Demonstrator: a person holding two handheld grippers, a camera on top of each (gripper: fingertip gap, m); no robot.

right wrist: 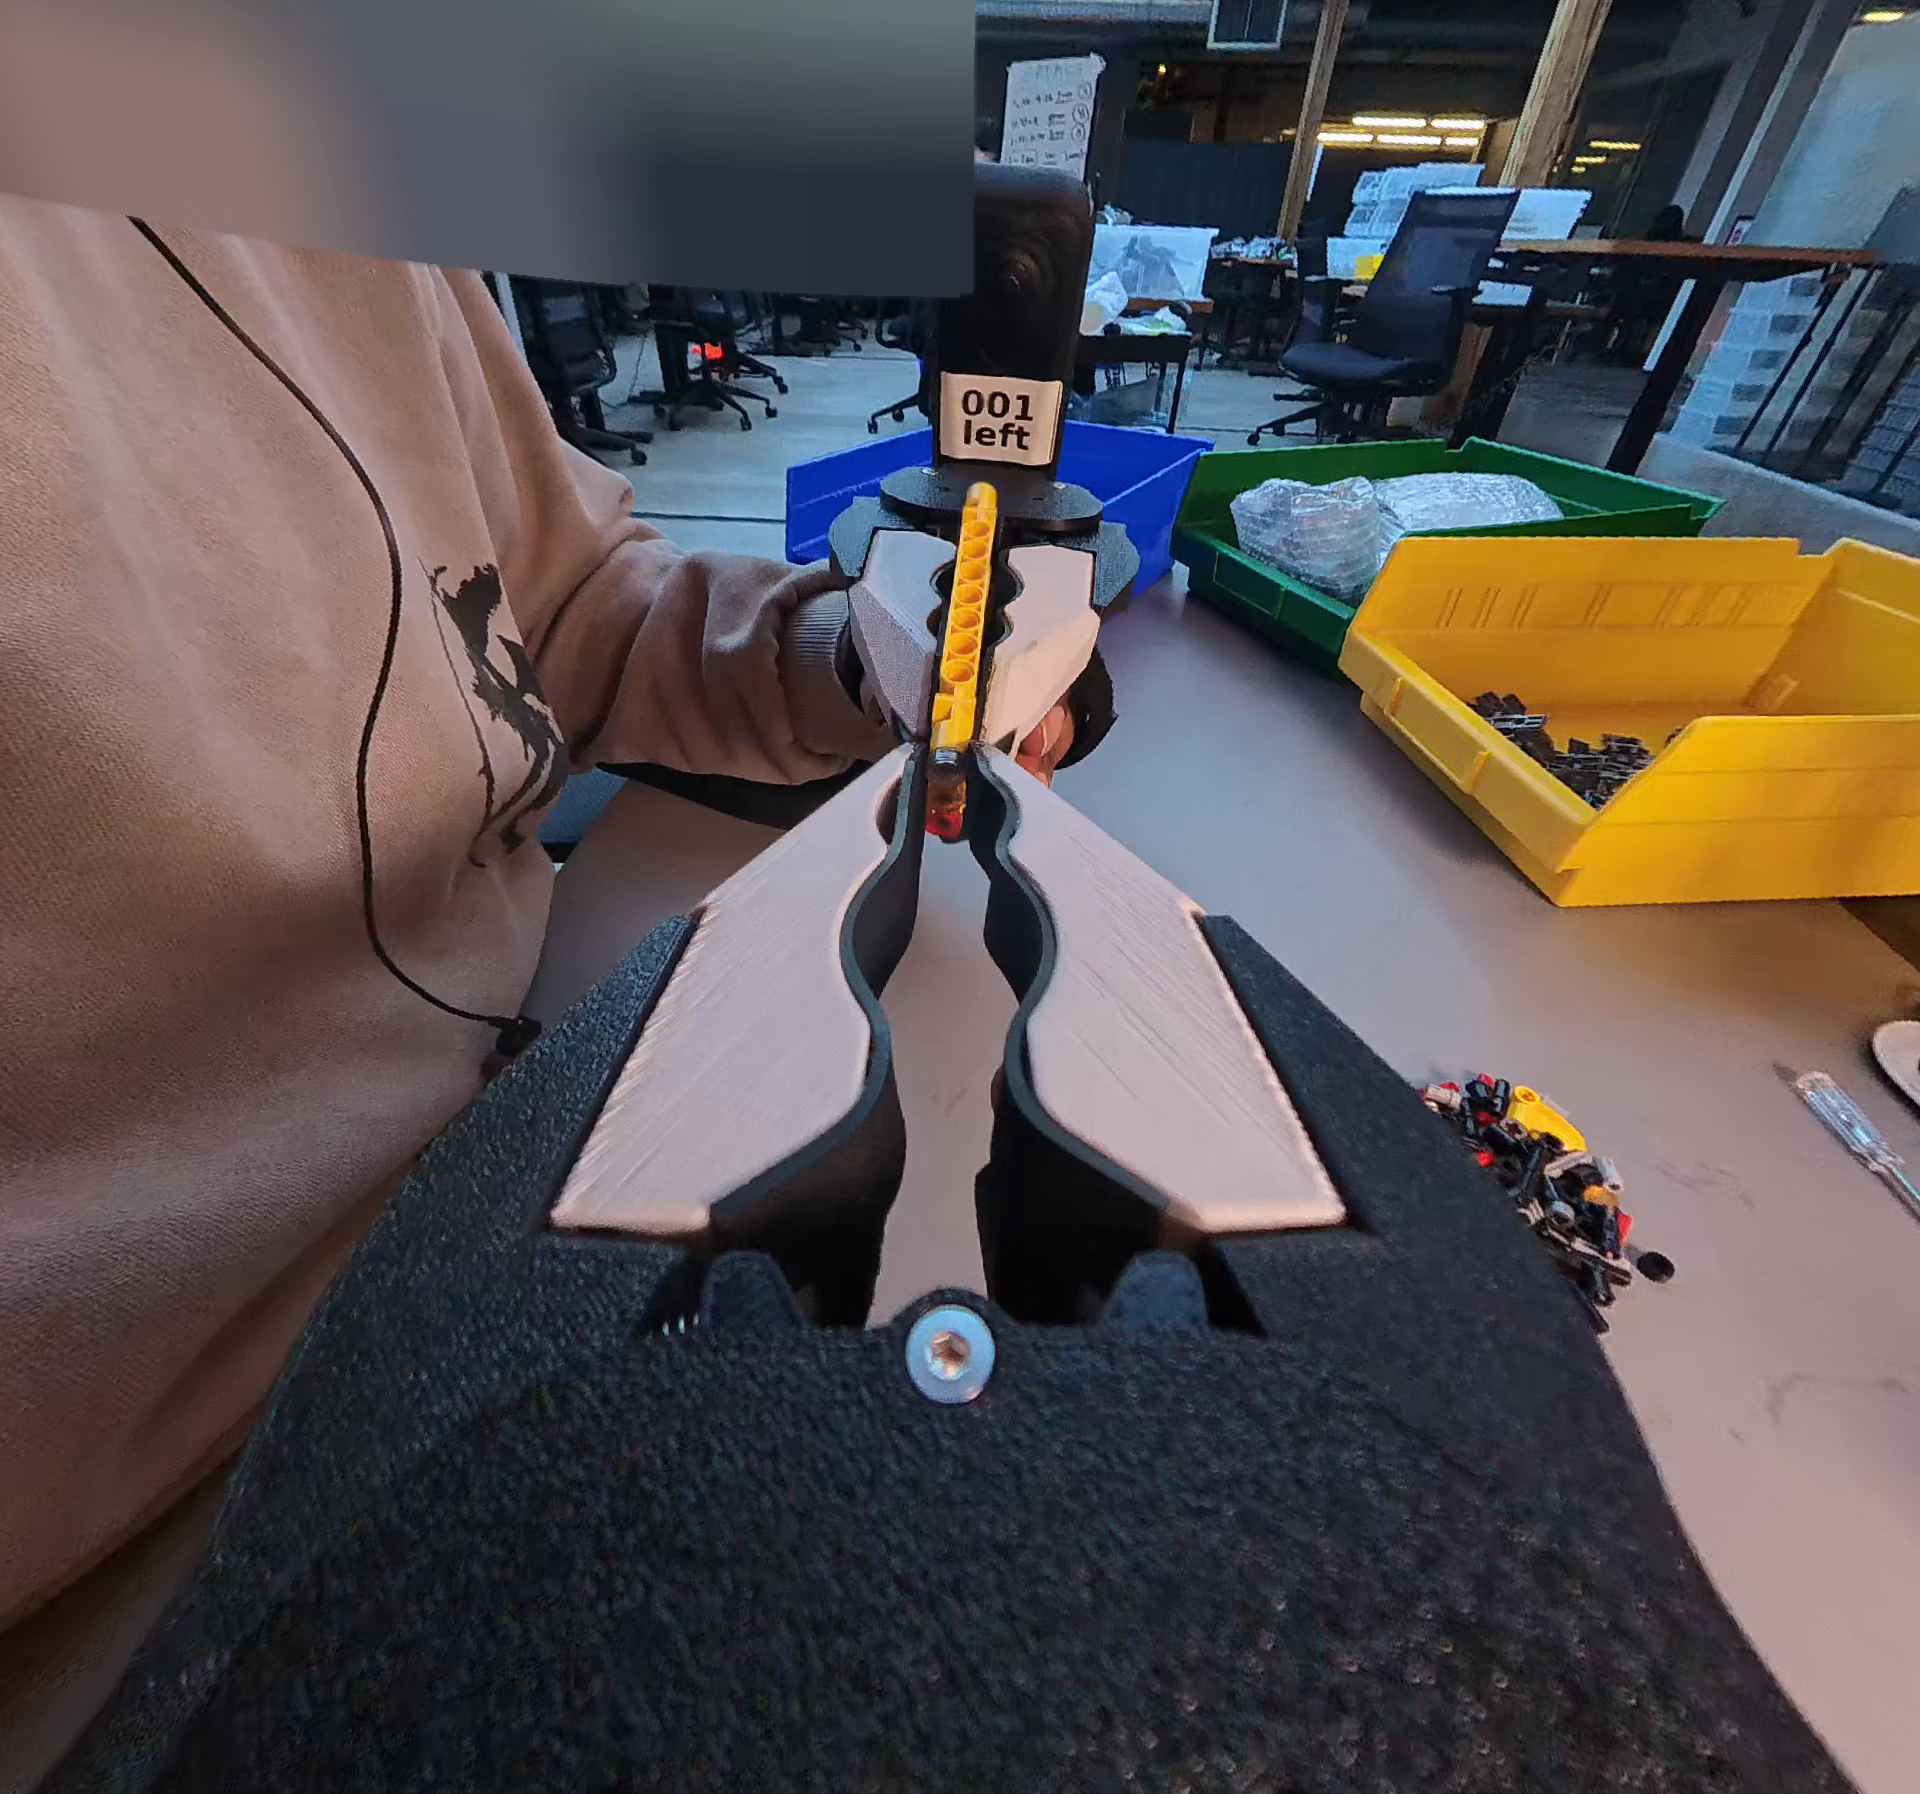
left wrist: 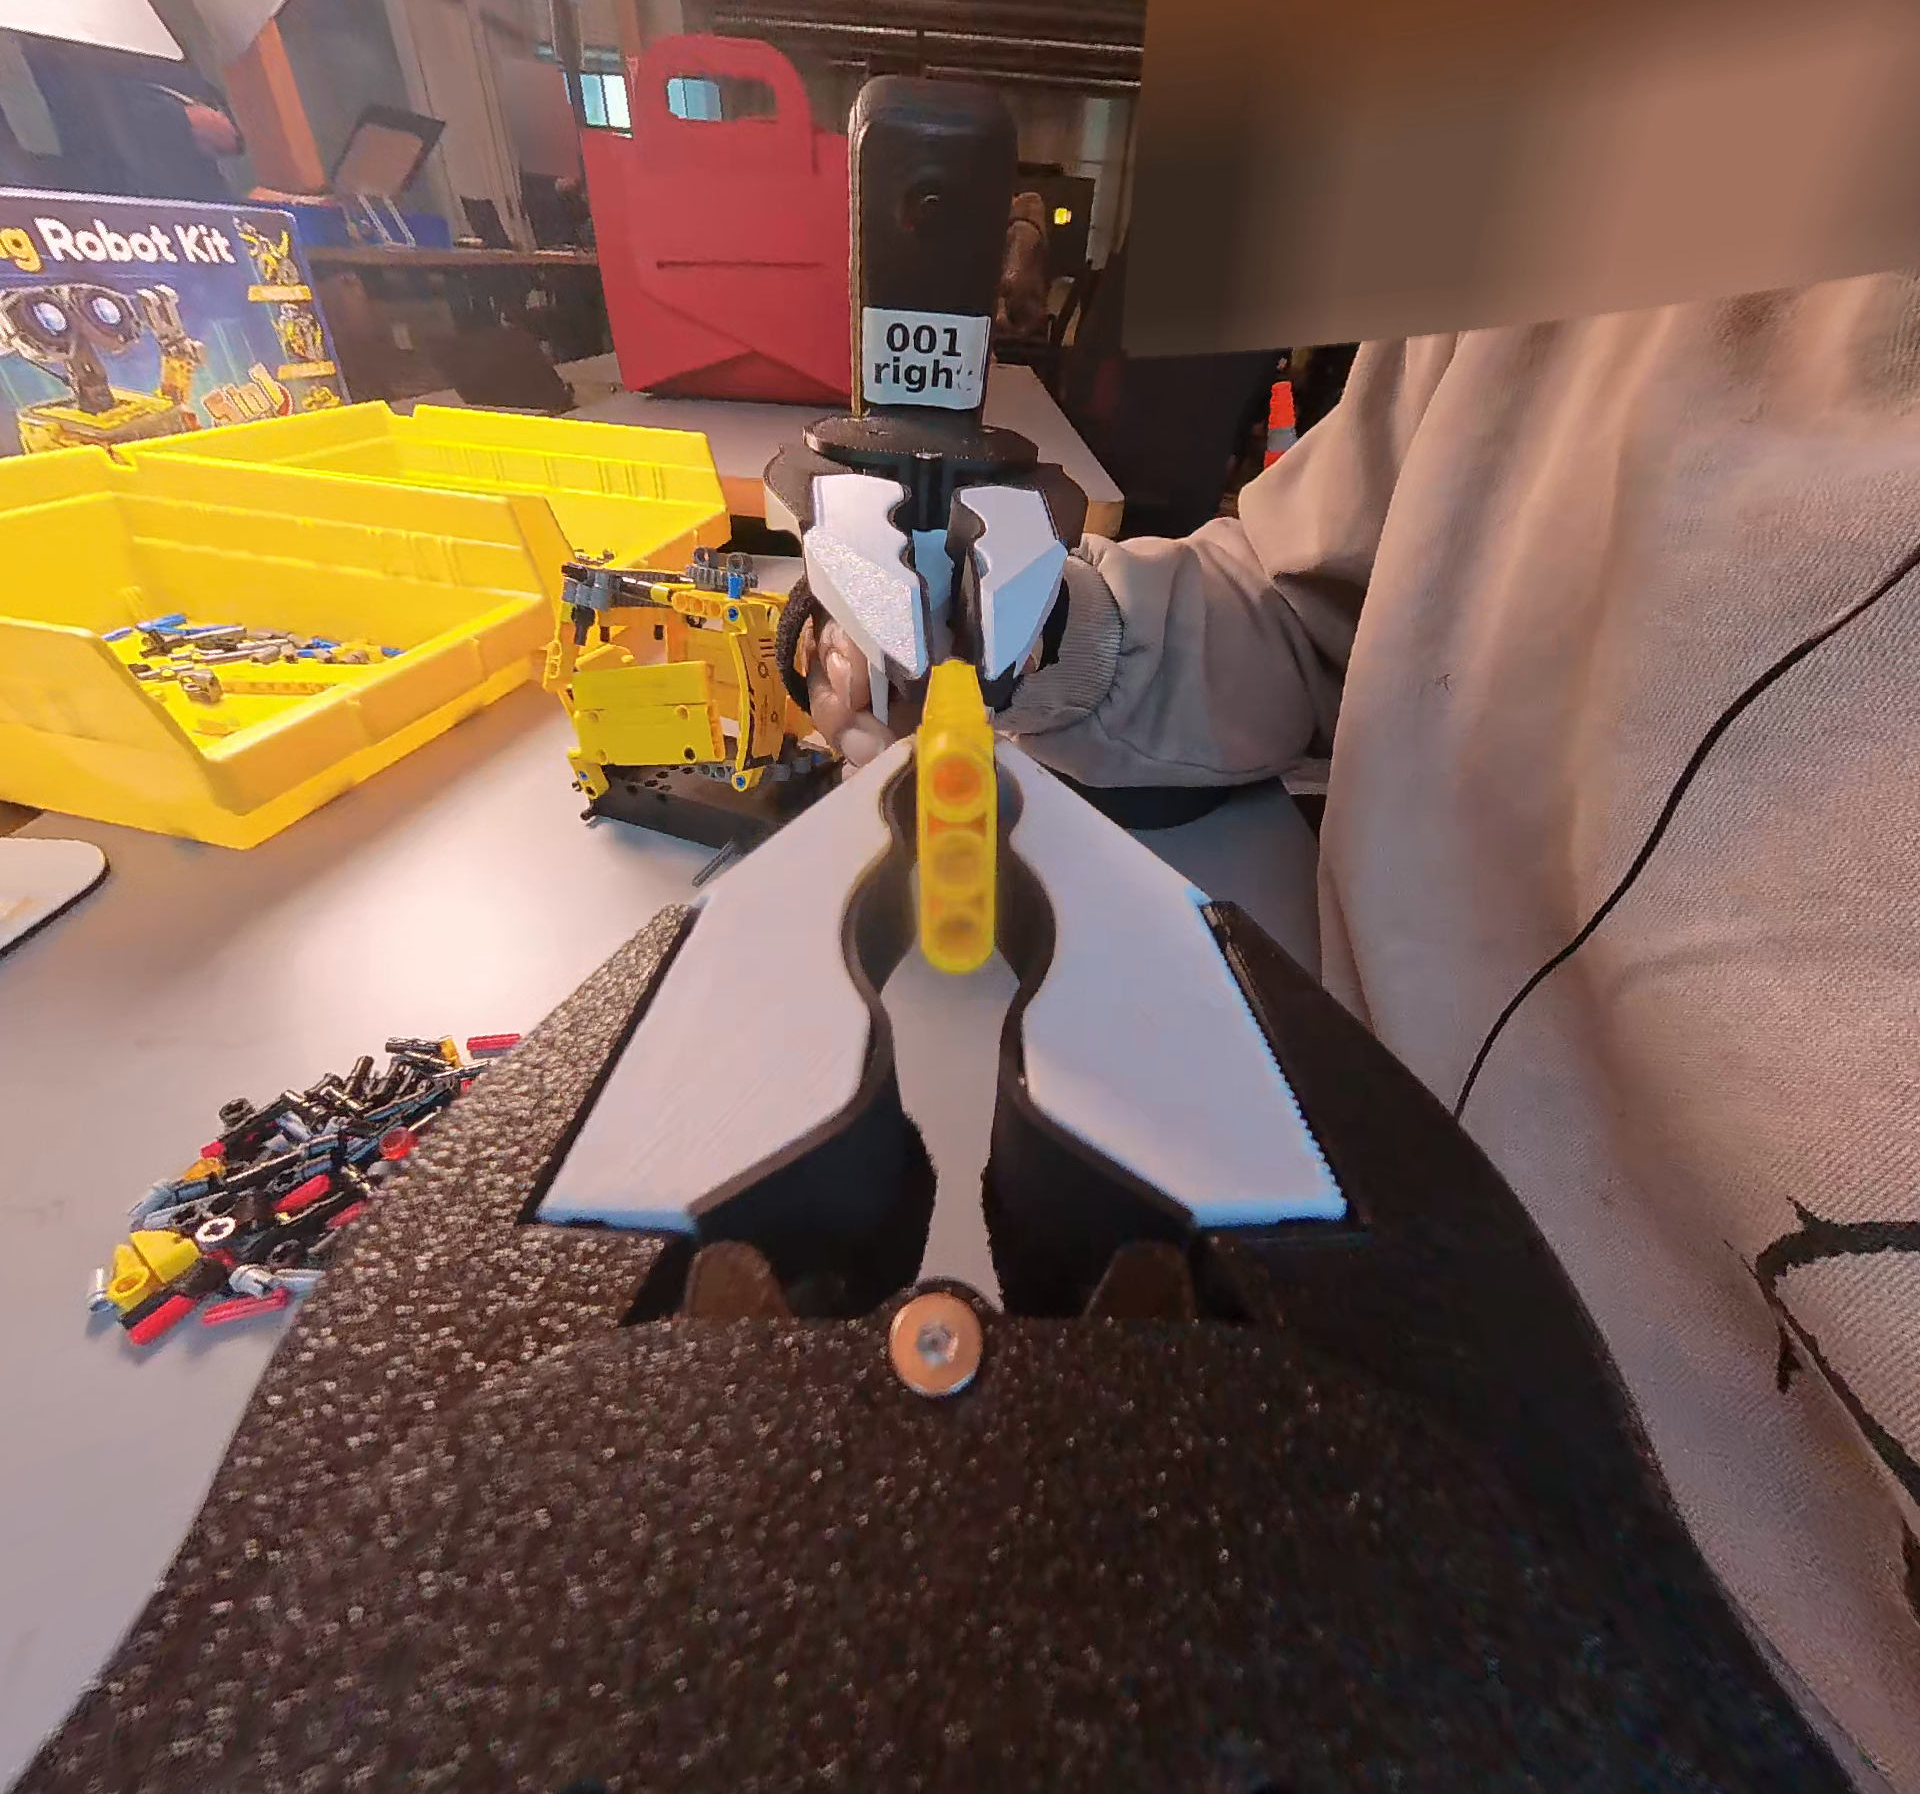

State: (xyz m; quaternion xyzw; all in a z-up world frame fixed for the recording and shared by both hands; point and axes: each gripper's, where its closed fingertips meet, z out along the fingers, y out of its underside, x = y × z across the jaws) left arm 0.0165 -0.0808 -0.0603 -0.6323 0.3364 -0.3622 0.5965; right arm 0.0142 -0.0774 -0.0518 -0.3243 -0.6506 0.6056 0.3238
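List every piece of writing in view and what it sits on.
I do not copy wording; these things bear it:
White sticker, black print, on the camera mount above the right tongs.
Second white sticker, black print, above the left tongs, which grip a yellow beam.
Blue kit box, large print, behind the yellow bins.
White sheet far back, handwriting too small to read.

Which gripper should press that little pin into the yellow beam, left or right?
Right, probably. The right gripper is shut on the small pin, already at the end of the yellow beam, which the left gripper clamps.
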